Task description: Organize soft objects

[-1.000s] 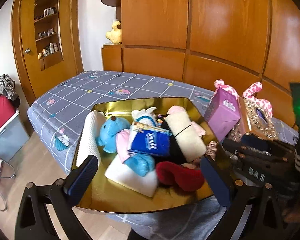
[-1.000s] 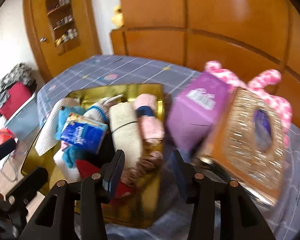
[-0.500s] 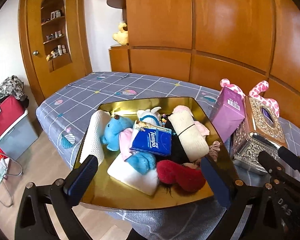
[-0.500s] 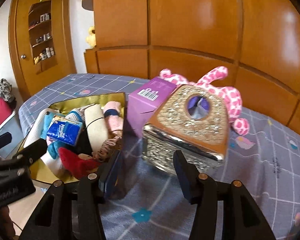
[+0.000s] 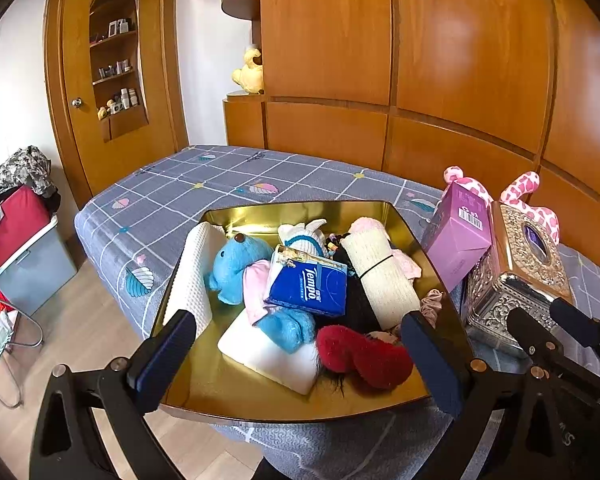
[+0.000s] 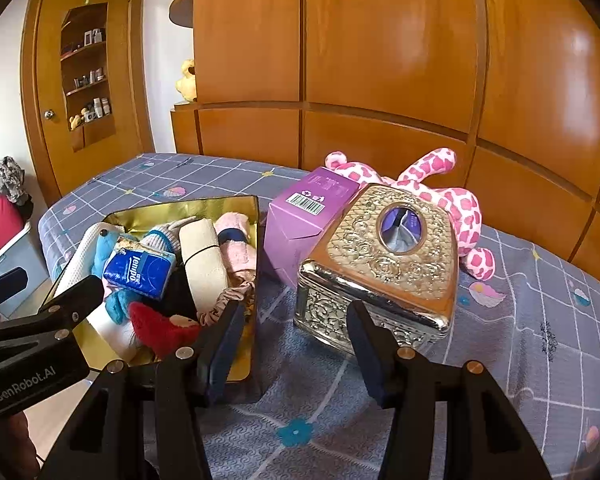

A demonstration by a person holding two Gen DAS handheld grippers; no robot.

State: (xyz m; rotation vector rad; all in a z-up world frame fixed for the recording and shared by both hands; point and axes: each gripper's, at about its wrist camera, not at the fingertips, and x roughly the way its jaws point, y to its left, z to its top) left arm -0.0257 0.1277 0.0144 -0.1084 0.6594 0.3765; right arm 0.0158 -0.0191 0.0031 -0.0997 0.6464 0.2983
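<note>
Your right tool (image 6: 296, 344) hangs open and empty before the tissue box (image 6: 384, 268), your left tool (image 5: 300, 364) gaping over the tray (image 5: 284, 408), ready to sort.

A shiny gold metal tray (image 5: 440, 264) holds a sky-blue plush bear (image 5: 236, 264) and a navy tissue pack (image 5: 312, 290), beside a lilac carton (image 6: 300, 224), an embossed silver-and-gold tissue box (image 6: 384, 276) and a pink-spotted plush giraffe (image 6: 452, 200).

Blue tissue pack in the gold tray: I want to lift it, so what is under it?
The blue tissue pack lies on the blue plush toy and something black. What that black thing is, and the gold tray floor beneath, is covered.
</note>
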